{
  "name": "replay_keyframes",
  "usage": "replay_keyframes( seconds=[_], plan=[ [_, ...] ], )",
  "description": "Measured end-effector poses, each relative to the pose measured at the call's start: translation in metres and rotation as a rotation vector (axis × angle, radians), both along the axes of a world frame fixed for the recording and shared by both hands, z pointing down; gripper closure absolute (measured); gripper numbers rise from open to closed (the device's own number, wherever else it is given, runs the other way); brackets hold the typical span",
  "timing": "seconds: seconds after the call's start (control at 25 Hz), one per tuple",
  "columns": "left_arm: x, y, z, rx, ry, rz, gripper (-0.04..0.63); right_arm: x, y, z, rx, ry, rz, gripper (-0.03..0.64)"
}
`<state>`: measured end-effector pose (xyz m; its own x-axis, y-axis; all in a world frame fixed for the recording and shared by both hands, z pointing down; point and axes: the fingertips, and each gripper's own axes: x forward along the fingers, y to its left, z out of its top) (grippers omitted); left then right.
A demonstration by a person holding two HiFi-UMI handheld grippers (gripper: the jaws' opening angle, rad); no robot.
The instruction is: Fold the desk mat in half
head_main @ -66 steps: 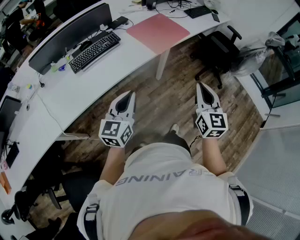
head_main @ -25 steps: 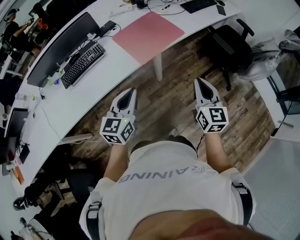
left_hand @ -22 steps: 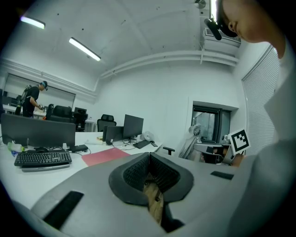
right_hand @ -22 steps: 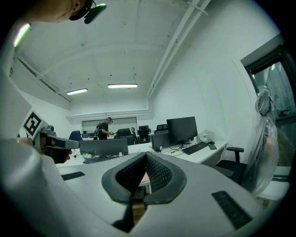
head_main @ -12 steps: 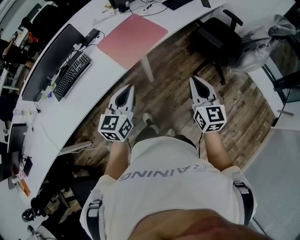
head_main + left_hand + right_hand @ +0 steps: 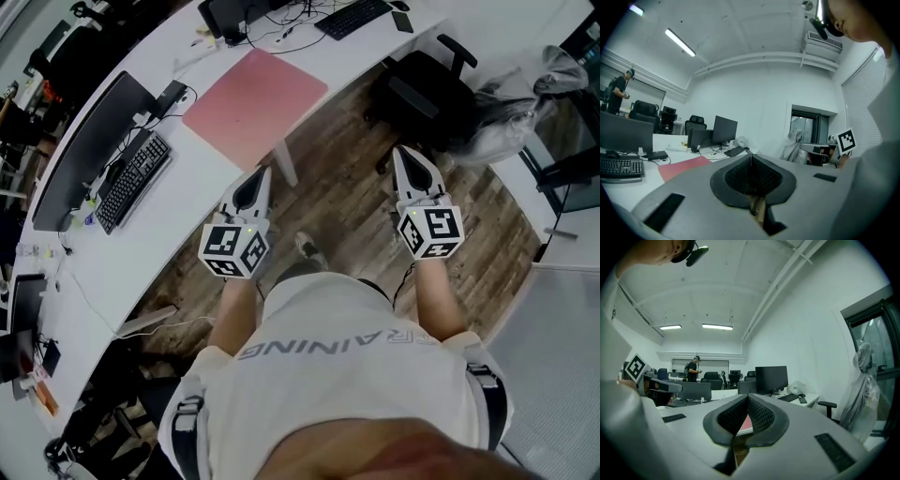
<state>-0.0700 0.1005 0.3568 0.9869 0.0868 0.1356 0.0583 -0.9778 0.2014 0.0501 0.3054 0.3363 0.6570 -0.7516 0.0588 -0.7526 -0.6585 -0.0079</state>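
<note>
Over the wooden floor (image 6: 349,202), short of the worktop (image 6: 192,192) where the pink desk mat (image 6: 255,94) lies flat, I hold my left tool (image 6: 264,171) and right tool (image 6: 402,150) with jaws together, empty, since nothing is within reach.

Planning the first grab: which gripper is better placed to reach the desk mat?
Probably left. The left gripper is nearer the desk mat; the right gripper is over floor by the chair. Both are shut, empty.
</note>
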Motion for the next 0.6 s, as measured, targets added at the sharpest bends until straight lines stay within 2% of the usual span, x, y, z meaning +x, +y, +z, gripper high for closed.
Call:
replay_keyframes(
  seconds=[0.28,0.6],
  plan=[
    [0.048,-0.059,0.002,-0.044,-0.001,-0.048,0.563,0.052,-0.062,0.003,-0.042,-0.008,-0.04,0.594],
    [0.085,-0.132,0.024,-0.107,-0.024,-0.123,0.563,0.1,-0.142,0.016,-0.108,-0.039,-0.112,0.593]
  ],
)
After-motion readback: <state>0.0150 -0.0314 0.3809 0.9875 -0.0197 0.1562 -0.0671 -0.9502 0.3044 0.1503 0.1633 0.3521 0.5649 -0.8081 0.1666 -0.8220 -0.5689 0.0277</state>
